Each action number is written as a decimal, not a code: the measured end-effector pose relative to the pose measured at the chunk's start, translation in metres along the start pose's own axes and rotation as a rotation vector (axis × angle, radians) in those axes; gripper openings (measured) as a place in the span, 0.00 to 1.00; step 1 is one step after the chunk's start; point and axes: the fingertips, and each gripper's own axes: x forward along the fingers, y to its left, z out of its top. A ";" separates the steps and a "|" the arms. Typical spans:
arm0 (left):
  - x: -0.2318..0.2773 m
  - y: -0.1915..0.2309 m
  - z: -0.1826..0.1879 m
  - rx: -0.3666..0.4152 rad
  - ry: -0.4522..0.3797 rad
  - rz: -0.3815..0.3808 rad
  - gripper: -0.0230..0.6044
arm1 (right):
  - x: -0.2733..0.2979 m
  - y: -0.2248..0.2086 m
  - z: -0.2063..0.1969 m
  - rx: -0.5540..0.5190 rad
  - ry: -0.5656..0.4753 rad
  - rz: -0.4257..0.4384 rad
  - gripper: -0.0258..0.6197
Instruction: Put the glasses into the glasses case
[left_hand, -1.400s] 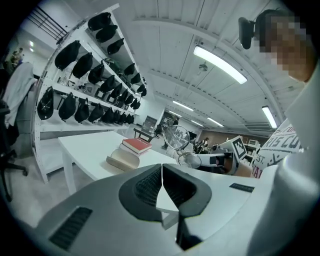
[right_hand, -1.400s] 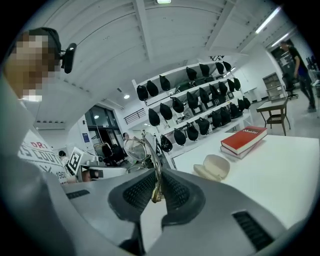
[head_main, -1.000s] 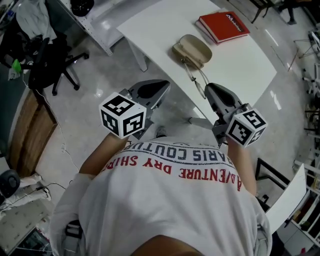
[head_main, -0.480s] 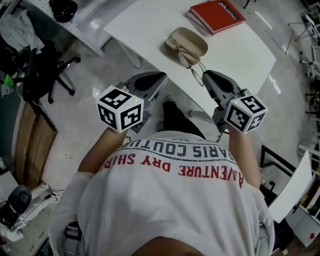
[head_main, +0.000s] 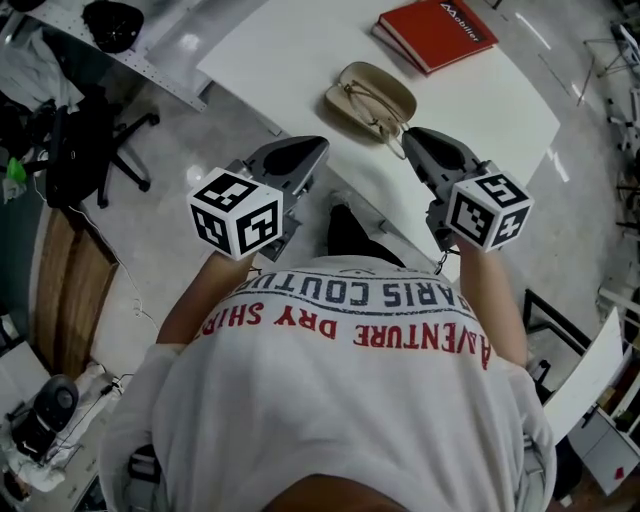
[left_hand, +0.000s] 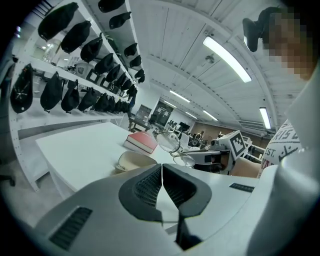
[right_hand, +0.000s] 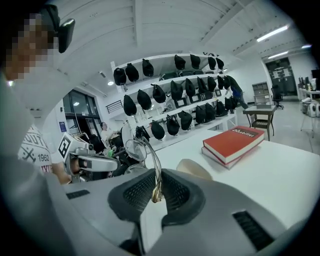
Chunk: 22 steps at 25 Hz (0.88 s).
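Right gripper (head_main: 411, 136): jaws narrow, pinched on one temple tip of the glasses (head_main: 374, 104); frame sticks out ahead of the jaws, lenses up.
Left gripper (head_main: 317, 146): jaws together, nothing between them, off the table's near edge.
Glasses case (head_main: 401, 99): open, tan, on the white table (head_main: 300, 50), near the red book (head_main: 435, 32).
Change: a second ago the glasses hung short of the case by the table edge; now both grippers have come forward and the glasses overlap the case in the head view.
Glasses vs case: gripper views show the lenses raised, not yet lying inside.
Task meaning: carry is about done; likely next is lowering the frame into the shell and letting go.
Risk: temples are unfolded, so it may sit proud.
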 end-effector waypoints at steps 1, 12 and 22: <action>0.004 0.004 0.001 -0.003 0.003 0.004 0.08 | 0.005 -0.004 0.000 0.001 0.006 0.003 0.11; 0.027 0.043 0.016 -0.040 0.023 0.042 0.08 | 0.054 -0.038 -0.001 -0.010 0.094 0.013 0.11; 0.041 0.057 0.013 -0.069 0.036 0.054 0.08 | 0.081 -0.057 -0.023 -0.059 0.181 -0.020 0.11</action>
